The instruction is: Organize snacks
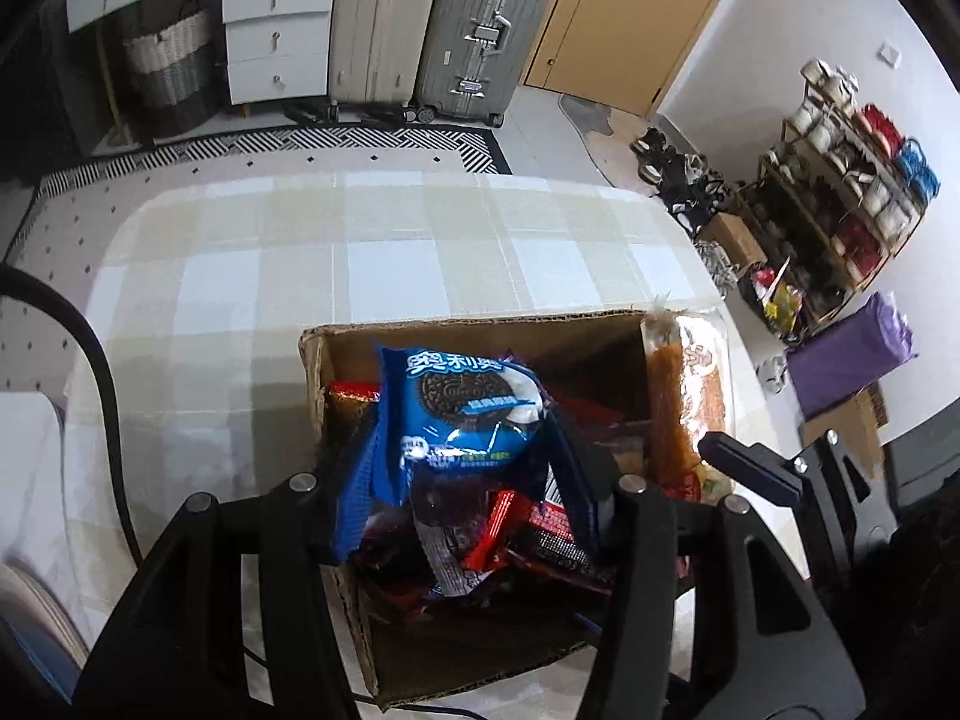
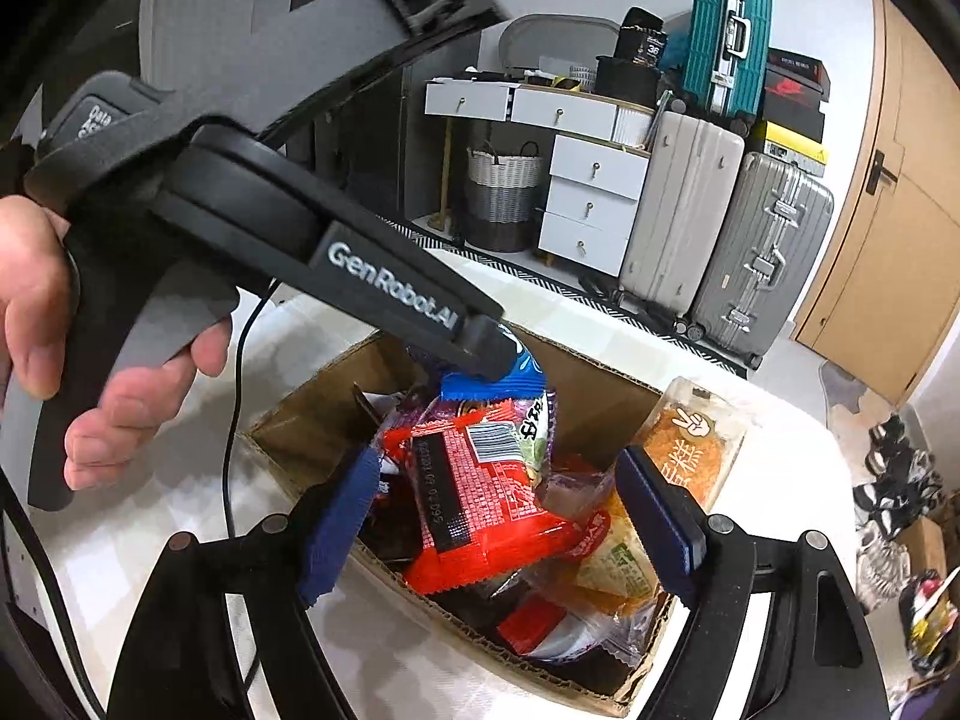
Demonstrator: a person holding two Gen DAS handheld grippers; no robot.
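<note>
Left tongs: my left gripper (image 1: 465, 474) pinches the blue glossy Oreo cookie packet (image 1: 462, 414), held above the box.
Right tongs: my right gripper (image 2: 510, 516) gapes wide, empty, over the heap.
Box: brown corrugated cardboard box (image 2: 588, 378) on checked tablecloth (image 1: 384, 252).
Contents: crinkled red foil packet (image 2: 474, 498), purple wrappers, clear-bagged orange cake (image 2: 690, 444) upright at the wall.

White wall (image 1: 750, 60) upper right, wooden door (image 1: 606, 18) top centre. White drawer unit (image 1: 276, 30) upper left, woven basket (image 1: 171, 69) beside it. Two suitcases (image 1: 438, 24) upright, top centre (beige and grey). Shoe rack (image 1: 840, 180) at right edge. Patterned rug (image 1: 336, 141) on pale floor. Checked tablecloth (image 1: 360, 252) mid-frame.
</note>
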